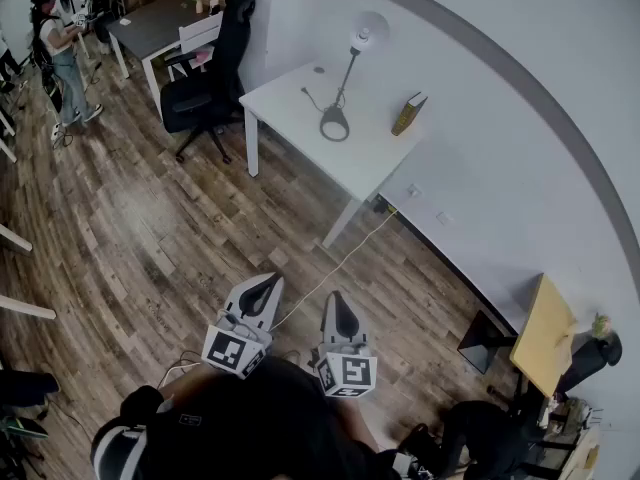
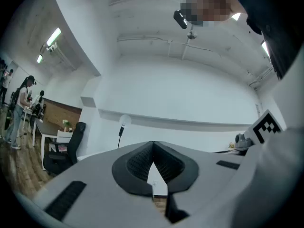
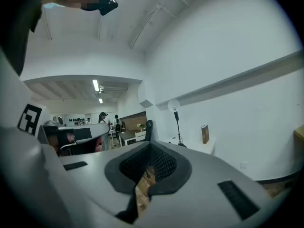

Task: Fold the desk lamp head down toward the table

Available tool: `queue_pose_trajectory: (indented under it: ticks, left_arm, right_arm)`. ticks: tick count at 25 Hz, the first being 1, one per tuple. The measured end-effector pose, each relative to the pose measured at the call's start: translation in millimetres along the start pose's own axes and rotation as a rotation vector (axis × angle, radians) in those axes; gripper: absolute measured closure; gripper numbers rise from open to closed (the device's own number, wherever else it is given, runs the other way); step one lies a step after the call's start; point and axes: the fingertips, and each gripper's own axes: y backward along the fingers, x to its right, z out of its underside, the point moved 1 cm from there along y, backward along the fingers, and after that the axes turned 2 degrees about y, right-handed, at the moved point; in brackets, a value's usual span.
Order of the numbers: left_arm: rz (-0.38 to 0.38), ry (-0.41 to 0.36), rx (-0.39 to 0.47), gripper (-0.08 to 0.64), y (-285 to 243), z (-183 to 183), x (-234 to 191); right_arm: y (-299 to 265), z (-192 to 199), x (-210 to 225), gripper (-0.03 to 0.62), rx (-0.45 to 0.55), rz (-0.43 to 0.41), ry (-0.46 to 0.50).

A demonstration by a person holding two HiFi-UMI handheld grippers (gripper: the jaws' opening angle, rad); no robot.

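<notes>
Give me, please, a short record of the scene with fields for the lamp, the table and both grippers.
lamp: upright on the table, head raised, not yet folded
book: standing on the table, right of the lamp
chair: left of the table
left gripper: jaws shut, empty, over the floor, short of the table
right gripper: jaws shut, empty, beside the left one

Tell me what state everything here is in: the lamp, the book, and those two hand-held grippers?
Desk lamp: standing on the white table, arm upright, head raised, not yet folded down.
Book: standing upright on the table.
Left gripper: shut, empty.
Right gripper: shut, empty.
</notes>
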Motion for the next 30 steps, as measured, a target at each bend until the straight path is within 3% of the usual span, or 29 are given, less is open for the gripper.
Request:
queue_pose_trajectory:
  ticks: [27, 30]
  left_arm:
    - [0.001, 0.005, 0.019, 0.535, 4.6, -1.3, -27.3]
    - [-0.003, 0.006, 0.020, 0.509, 5.5, -1.2, -33.6]
  right_arm:
    - [-14.3, -1.0, -19.1, 0.581, 0.022, 0.029, 0.001]
    - [-16.9, -0.6, -21.8, 0.532, 0.021, 0.032, 0.000]
